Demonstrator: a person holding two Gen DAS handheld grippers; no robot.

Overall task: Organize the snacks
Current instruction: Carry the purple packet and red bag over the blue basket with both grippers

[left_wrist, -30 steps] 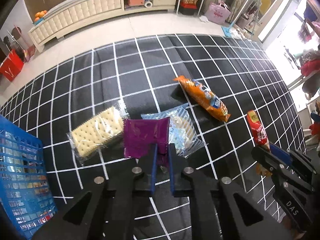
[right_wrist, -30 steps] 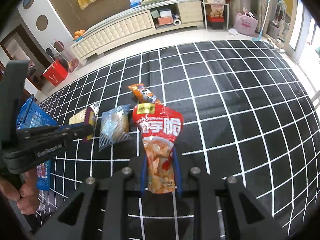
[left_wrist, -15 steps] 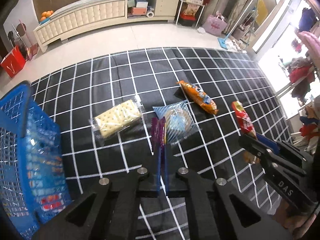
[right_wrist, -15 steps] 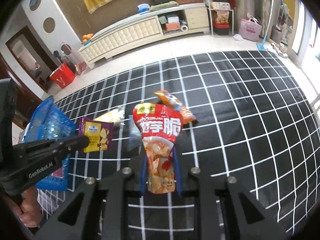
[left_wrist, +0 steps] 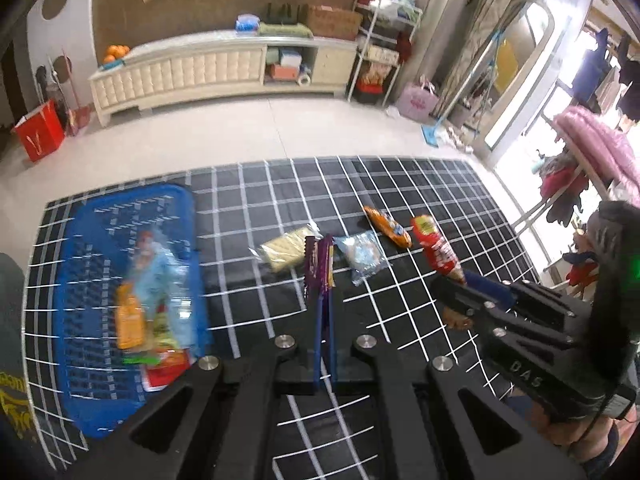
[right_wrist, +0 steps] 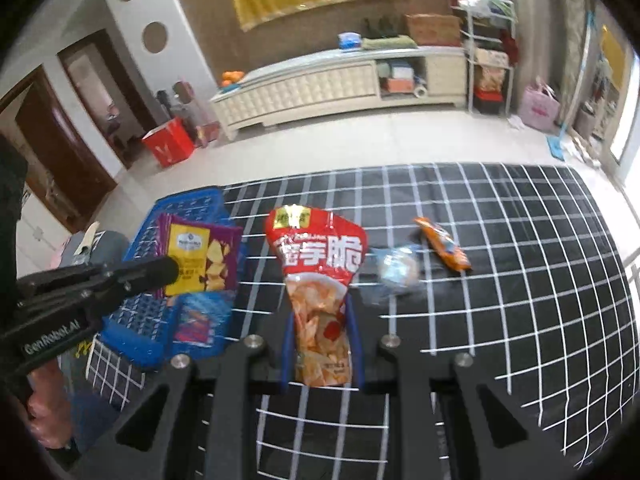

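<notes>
My left gripper [left_wrist: 325, 300] is shut on a purple snack packet [left_wrist: 318, 266], held edge-on above the mat; the packet [right_wrist: 200, 256] shows its face in the right wrist view, near the blue basket [right_wrist: 160, 320]. My right gripper [right_wrist: 322, 320] is shut on a red chip bag [right_wrist: 320, 272], held upright in the air; the bag [left_wrist: 438, 252] also shows in the left wrist view. The blue basket [left_wrist: 92, 220] lies at the left with several snacks inside. A cracker pack [left_wrist: 284, 250], a pale blue packet [left_wrist: 364, 256] and an orange packet [left_wrist: 386, 226] lie on the mat.
The black grid mat [left_wrist: 400, 184] covers the floor. A long cream cabinet [left_wrist: 208, 68], a red bin [left_wrist: 38, 134], shelves [left_wrist: 380, 56] and a clothes rack [left_wrist: 592, 148] stand beyond the mat. The person's hand [right_wrist: 44, 412] is at the lower left.
Both grippers have risen and drawn back with their packets. The left gripper has swung its view left, so the whole basket now shows. The purple packet is now near the basket.
</notes>
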